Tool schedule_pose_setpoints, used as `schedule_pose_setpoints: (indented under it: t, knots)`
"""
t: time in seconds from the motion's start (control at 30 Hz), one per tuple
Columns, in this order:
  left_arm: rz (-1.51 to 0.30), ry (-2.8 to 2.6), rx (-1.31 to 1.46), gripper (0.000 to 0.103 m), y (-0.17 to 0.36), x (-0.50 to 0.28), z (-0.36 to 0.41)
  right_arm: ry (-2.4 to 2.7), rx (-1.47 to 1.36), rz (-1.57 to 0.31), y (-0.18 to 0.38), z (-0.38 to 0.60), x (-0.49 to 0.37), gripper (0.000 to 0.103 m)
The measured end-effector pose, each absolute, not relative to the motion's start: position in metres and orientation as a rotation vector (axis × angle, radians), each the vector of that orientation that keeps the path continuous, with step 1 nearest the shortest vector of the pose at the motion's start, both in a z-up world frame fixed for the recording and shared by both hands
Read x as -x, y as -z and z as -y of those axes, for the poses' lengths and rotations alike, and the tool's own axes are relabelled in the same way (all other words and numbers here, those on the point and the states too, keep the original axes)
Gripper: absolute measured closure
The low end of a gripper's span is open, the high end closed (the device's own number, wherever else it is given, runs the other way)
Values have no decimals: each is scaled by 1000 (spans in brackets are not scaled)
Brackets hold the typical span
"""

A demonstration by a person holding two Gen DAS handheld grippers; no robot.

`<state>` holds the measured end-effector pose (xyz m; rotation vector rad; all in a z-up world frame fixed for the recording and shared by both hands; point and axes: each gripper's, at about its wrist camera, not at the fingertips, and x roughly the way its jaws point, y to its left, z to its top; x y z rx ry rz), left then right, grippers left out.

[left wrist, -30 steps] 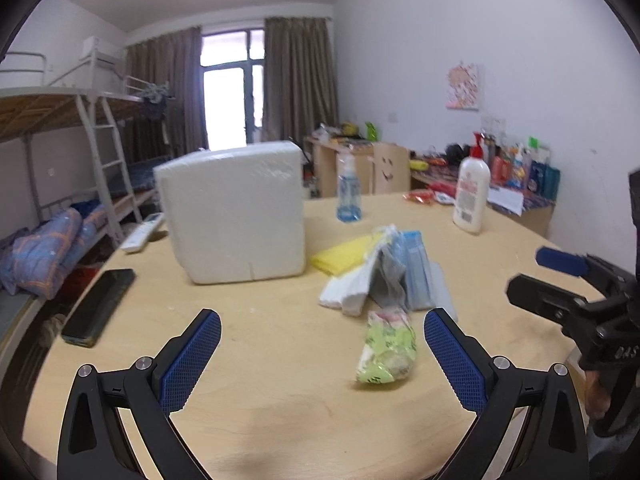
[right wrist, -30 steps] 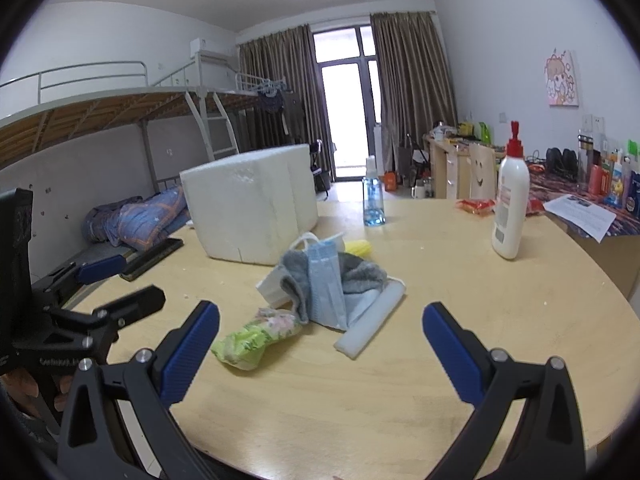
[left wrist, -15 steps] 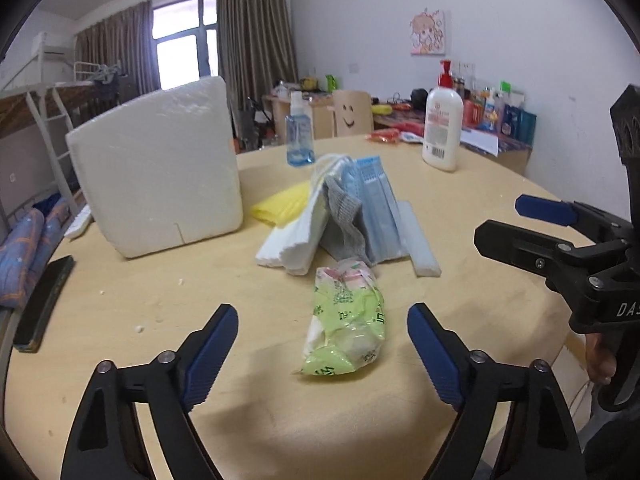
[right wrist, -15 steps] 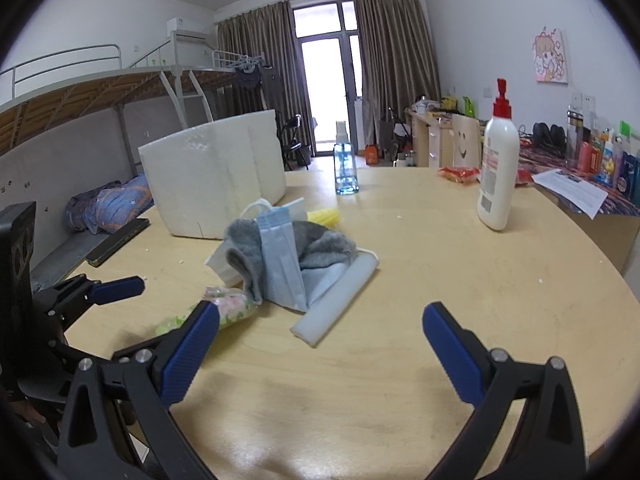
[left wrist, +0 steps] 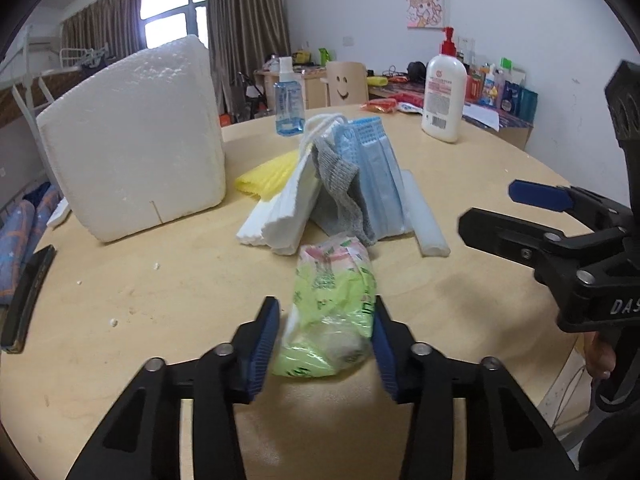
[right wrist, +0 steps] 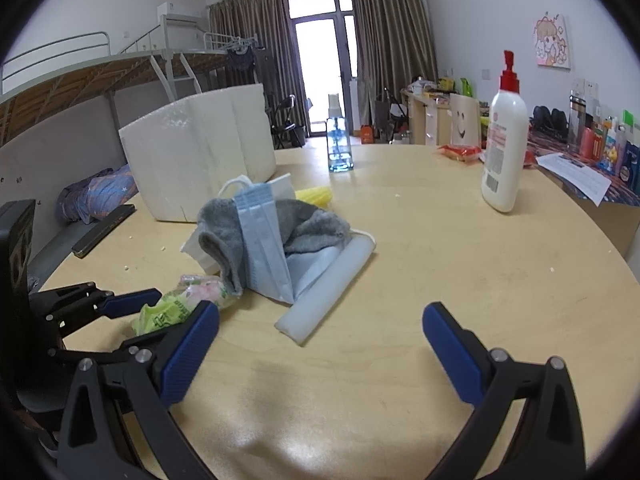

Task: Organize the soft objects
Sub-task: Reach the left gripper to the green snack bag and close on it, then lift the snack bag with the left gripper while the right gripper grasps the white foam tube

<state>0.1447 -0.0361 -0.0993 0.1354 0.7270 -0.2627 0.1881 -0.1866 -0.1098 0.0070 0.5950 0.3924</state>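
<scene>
A green and pink tissue packet (left wrist: 332, 312) lies on the round wooden table (left wrist: 160, 280). My left gripper (left wrist: 322, 312) straddles it, jaws closing, with both blue pads against its sides. Just behind it is a pile: a grey cloth (left wrist: 340, 184), blue face masks (left wrist: 376, 168), a folded white foam sheet (left wrist: 284, 216), a yellow piece (left wrist: 268, 176) and a pale roll (left wrist: 424, 220). My right gripper (right wrist: 320, 320) hangs open over bare table to the right of the pile, nothing between its fingers. It also shows in the left wrist view (left wrist: 492, 208).
A big white foam box (left wrist: 132, 140) stands left of the pile. A blue spray bottle (left wrist: 288, 100) and a white pump bottle (left wrist: 442, 96) stand farther back. A black phone (left wrist: 28, 292) lies at the left table edge. Bunk bed and cluttered desk lie beyond.
My left gripper moved forward and down onto the tissue packet and its jaws narrowed from wide open to the packet's sides. The right gripper came lower and nearer to the pile, still open.
</scene>
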Motion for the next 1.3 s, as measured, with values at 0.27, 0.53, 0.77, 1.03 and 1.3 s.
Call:
schedule_pose_setpoints:
  t: [0.27, 0.53, 0.77, 1.03, 1.3]
  knots:
    - [-740, 277, -145, 72, 101, -148, 38, -360, 17, -626, 109, 178, -197, 0]
    - [-726, 272, -144, 77, 102, -147, 34, -321, 71, -684, 114, 168, -206, 0]
    - [-718, 282, -110, 77, 101, -147, 26, -281, 114, -748, 121, 156, -213, 24]
    - [-716, 281, -101, 77, 102, -145, 21, -265, 122, -789, 126, 154, -216, 41]
    - [-713, 284, -99, 77, 101, -144, 20, -211, 89, -778, 119, 176, -208, 42]
